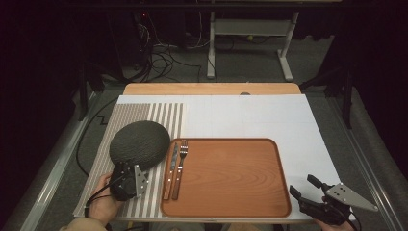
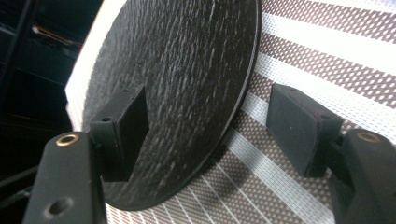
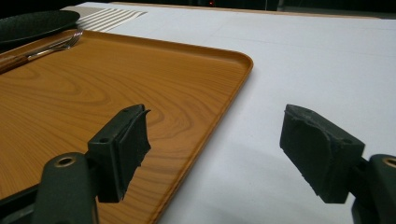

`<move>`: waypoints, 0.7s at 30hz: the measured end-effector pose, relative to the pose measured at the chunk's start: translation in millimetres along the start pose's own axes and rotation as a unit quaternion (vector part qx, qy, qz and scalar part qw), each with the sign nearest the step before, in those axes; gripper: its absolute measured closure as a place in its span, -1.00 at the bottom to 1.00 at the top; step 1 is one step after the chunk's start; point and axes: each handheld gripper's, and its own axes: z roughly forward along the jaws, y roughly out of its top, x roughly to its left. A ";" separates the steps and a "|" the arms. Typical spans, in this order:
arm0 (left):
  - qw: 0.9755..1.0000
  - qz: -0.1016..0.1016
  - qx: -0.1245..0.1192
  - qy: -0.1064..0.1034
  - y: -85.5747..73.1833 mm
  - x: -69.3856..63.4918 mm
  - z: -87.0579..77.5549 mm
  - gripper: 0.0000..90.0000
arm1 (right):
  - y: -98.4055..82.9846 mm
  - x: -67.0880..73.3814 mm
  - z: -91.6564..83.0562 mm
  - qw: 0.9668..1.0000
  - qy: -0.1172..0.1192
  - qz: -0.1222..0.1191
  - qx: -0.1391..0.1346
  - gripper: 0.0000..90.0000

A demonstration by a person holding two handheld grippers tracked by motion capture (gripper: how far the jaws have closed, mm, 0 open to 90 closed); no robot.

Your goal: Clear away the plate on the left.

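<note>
left tongs: my left gripper (image 1: 126, 179) sits at the near edge of the dark round plate (image 1: 140, 143); in the left gripper view the plate's rim (image 2: 196, 93) stands between my two jaws, one pad (image 2: 133, 122) over the plate's textured face, the other pad (image 2: 299, 126) off to the side above the mat. the jaws are spread, and i cannot see either pad pressing on the plate.
plate: lies on the striped placemat (image 1: 166, 115) at the left of the table, just beside the wooden tray (image 1: 231, 180); whether its near edge is lifted off the mat i cannot tell.
right tongs: my right gripper (image 1: 308, 192) hovers at the near right corner of the table with its jaws spread wide and nothing between them; in the right gripper view one jaw is over the tray's corner (image 3: 140, 88), the other over the white table cover (image 3: 303, 60).
cutlery: a knife (image 1: 171, 171) and a fork (image 1: 179, 168) with wooden handles lie side by side along the tray's left edge.
table: white cover (image 1: 250, 118) over a wooden top.
</note>
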 end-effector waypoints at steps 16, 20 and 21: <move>0.994 0.082 0.049 0.043 12.7 -5.3 16.5 -0.24 | -0.2 -0.6 0.0 1.000 -0.003 0.001 0.000 -0.46; 0.990 0.115 0.059 0.055 16.4 -6.2 20.2 -0.18 | -0.2 -0.7 -0.2 1.000 -0.003 0.002 0.000 -0.46; 0.991 0.112 0.055 0.056 16.8 -6.4 21.8 -0.18 | -0.3 -0.8 -0.1 1.000 -0.002 0.002 0.000 -0.46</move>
